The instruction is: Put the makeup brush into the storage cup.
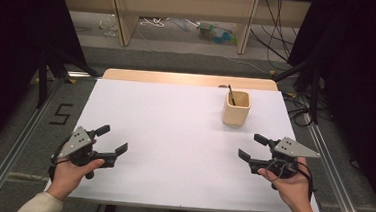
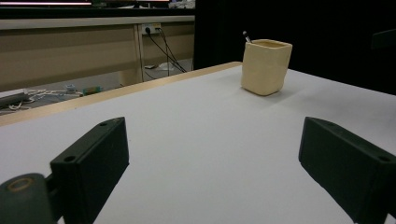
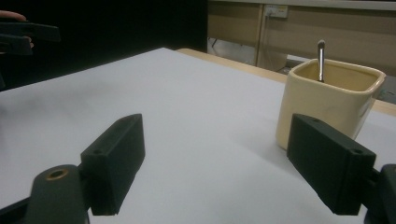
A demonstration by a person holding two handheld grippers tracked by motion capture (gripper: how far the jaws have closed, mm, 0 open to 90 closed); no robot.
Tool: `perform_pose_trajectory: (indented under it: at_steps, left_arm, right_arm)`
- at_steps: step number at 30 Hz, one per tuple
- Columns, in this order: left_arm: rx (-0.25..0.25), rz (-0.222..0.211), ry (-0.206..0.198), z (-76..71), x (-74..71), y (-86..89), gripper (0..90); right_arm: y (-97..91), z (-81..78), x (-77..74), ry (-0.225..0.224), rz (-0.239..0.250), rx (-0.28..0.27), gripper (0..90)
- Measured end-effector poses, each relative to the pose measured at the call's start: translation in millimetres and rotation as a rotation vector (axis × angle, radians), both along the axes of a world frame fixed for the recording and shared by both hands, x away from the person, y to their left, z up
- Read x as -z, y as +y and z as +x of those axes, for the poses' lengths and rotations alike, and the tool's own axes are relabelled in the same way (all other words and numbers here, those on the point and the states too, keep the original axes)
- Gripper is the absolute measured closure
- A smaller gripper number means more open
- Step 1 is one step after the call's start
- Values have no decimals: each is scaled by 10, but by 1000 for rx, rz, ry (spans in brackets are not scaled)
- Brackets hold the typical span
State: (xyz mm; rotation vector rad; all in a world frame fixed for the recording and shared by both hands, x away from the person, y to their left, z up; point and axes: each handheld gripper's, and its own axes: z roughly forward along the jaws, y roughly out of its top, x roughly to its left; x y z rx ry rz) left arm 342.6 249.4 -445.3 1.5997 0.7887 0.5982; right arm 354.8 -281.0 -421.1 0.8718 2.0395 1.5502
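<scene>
stick's (image 3: 320, 59) lower end hidden in cup (image 3: 327, 105)

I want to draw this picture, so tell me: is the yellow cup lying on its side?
No, the cup stands upright on the white table, its open top facing up with a thin dark stick poking out.

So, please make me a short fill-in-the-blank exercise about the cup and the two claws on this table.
1. The cream cup stands nearer to the ____ claw.
2. Inside the cup stands a thin dark ____.
3. The left claw has its jaws ____, with nothing between them.
4. The cup rests on a ____ table.

Missing words: right; stick; open; white
</scene>
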Motion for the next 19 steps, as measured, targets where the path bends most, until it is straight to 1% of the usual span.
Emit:
perform_pose_trajectory:
  at_steps: [1, 2, 3, 5, 6, 7, 8, 9, 10, 11, 12, 13, 14, 16, 17, 18, 19]
  left_arm:
    - [0, -2, 1, -2, 1, 1, 81]
    - [-1, -2, 1, -3, 1, 1, 82]
    - [0, 2, -3, -3, 0, 2, 81]
    - [1, 3, -1, -6, 3, 3, 81]
    - [1, 5, -1, -8, 4, 4, 81]
    - [1, 2, 1, -9, 5, 5, 81]
    - [0, 2, 0, -10, 5, 6, 81]
    - [-1, 2, 0, -11, 5, 8, 81]
    - [-2, 1, 0, -10, 7, 10, 81]
    - [-4, 0, 1, -10, 8, 12, 81]
    - [-4, 1, 0, -10, 7, 14, 81]
    - [-5, 2, 1, -10, 8, 14, 81]
    - [-5, 1, 2, -10, 8, 13, 81]
    - [-3, 3, 2, -8, 9, 12, 81]
    - [-3, 3, 2, -7, 9, 11, 81]
    - [-3, 3, 2, -6, 9, 11, 81]
    - [-3, 2, 2, -5, 9, 10, 81]
  right_arm:
    - [-1, 11, 4, -12, -4, -1, 204]
    - [13, 17, 15, -4, 14, -13, 204]
    - [20, 20, 19, 3, 17, -17, 205]
    - [11, 15, 11, 8, -15, -9, 206]
    - [16, 17, 17, 3, -14, -8, 207]
    - [18, 22, 23, 8, -5, -20, 207]
    - [0, 8, 9, 24, -35, -8, 207]
    - [18, 22, 28, 8, -7, -12, 207]
    - [13, 20, 28, 11, -13, -10, 207]
    - [13, 30, 33, -4, -15, -8, 207]
    - [13, 32, 36, -5, -17, -9, 207]
    - [17, 35, 41, -4, -13, -17, 207]
    - [16, 31, 39, -4, -20, -14, 207]
    - [18, 33, 41, -4, -21, -15, 207]
    - [5, 21, 30, 18, -40, -16, 207]
    - [5, 25, 32, 18, -40, -17, 207]
    - [3, 29, 34, 8, -41, -12, 208]
